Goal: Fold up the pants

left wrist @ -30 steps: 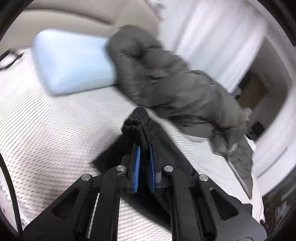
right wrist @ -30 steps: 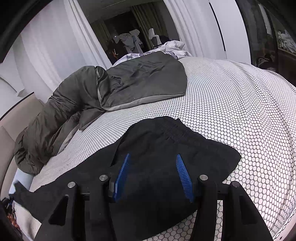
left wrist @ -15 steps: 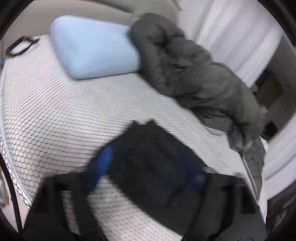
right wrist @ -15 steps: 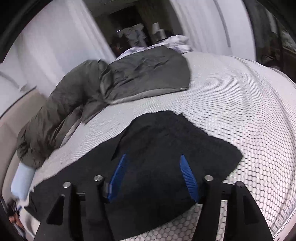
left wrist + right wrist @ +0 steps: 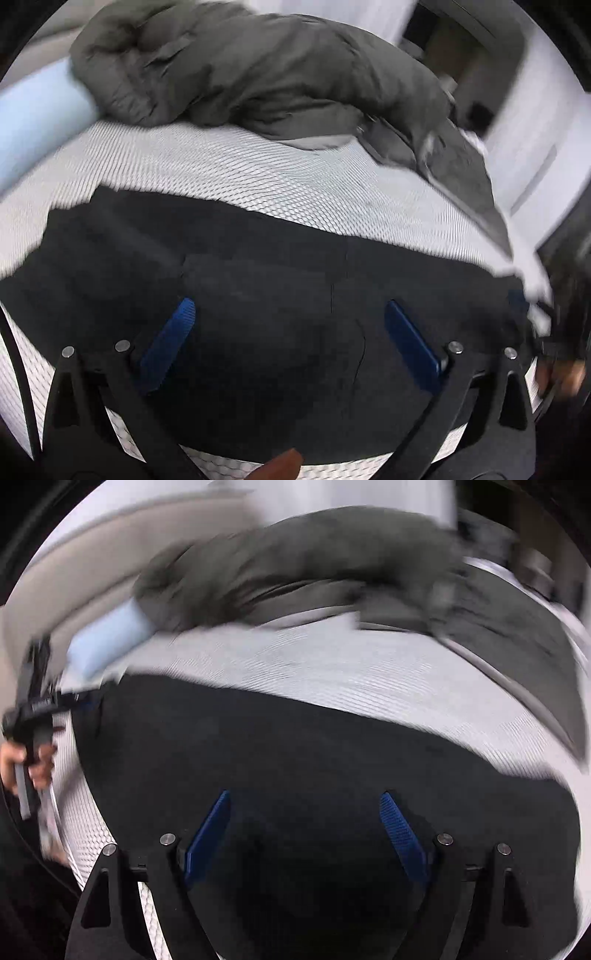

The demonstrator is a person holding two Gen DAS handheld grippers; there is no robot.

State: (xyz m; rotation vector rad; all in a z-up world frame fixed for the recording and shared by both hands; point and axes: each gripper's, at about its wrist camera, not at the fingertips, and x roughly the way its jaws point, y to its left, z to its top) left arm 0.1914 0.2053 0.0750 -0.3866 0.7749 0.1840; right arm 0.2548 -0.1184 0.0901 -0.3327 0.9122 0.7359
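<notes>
Both claws have swung off the pants (image 5: 280, 295) and their jaws have just been opening; left claw (image 5: 288, 343) and right claw (image 5: 306, 834) hang empty. Pants lie flat on the bed (image 5: 295, 177); I judge one fold laid, next regrasp an edge.

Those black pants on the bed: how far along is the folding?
Partly done, it seems. The black pants lie flat in a long band on the white bed cover, likely folded once lengthwise. In hand: nothing. The left gripper and right gripper have just been opening and hover empty above the cloth. Left: probably folding the band across into a compact stack.
</notes>
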